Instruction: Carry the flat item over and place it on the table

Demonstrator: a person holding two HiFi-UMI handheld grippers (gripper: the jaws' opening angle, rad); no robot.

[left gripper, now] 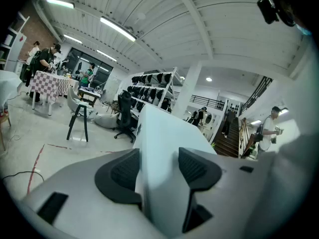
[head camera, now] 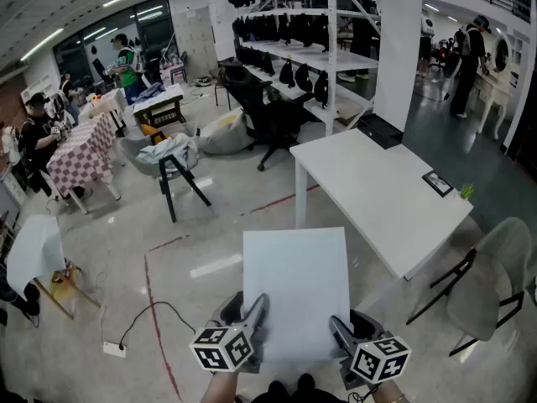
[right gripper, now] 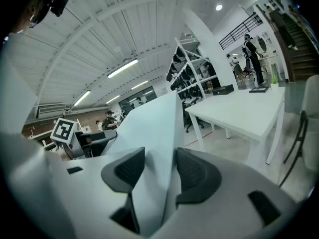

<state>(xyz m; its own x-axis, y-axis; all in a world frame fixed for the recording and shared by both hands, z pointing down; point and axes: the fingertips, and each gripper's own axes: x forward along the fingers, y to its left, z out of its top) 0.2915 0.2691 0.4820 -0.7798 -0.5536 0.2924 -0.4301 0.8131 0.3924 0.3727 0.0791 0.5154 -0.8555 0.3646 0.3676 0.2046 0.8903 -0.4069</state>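
Tiny object [head camera: 438, 183] on table [head camera: 369, 183]: unidentifiable

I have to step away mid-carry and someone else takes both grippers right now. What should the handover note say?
Left gripper: shut on the near edge of the flat white board, at its left corner.
Right gripper: shut on the same edge, at the right corner.
Board: in the air, roughly level, over the floor, short of the white table ahead and to the right.
Table: mostly bare, with a small dark item and a small green thing near its right end.
Done: board lifted, carry under way.
Left: reach the table, lay the board on the bare top, open both grippers.
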